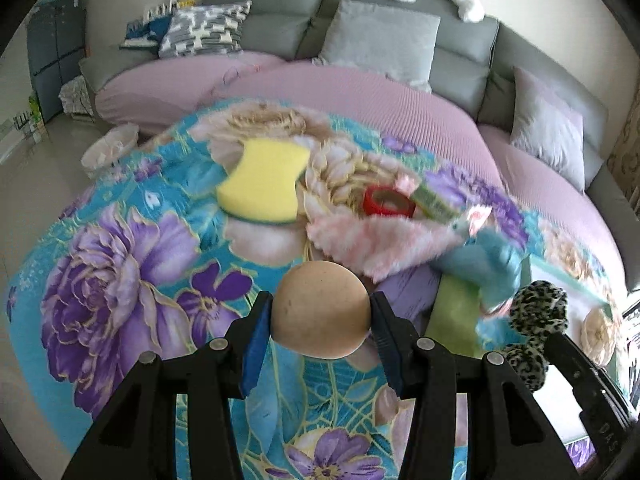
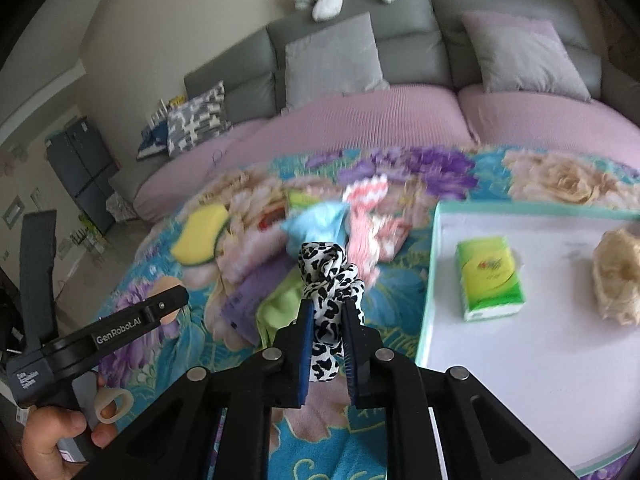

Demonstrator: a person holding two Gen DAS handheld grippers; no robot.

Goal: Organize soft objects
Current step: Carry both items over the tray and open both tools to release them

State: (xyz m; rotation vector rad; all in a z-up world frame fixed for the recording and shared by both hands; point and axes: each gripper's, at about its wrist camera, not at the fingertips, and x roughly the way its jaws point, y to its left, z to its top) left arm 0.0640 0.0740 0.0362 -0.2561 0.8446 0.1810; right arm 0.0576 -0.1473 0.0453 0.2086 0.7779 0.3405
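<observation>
Left gripper (image 1: 321,322) clamped on round tan foam ball (image 1: 321,309) above floral blanket (image 1: 120,248), right gripper (image 2: 326,342) clamped on black-and-white leopard-print fabric scrunchie (image 2: 328,280), beside white tray (image 2: 520,360)

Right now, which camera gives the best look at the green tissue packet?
The right wrist view: the green tissue packet lies unobstructed on the white tray, beside a cream fluffy bundle. In the left wrist view I cannot make the packet out; only a sliver of the tray shows.
</observation>
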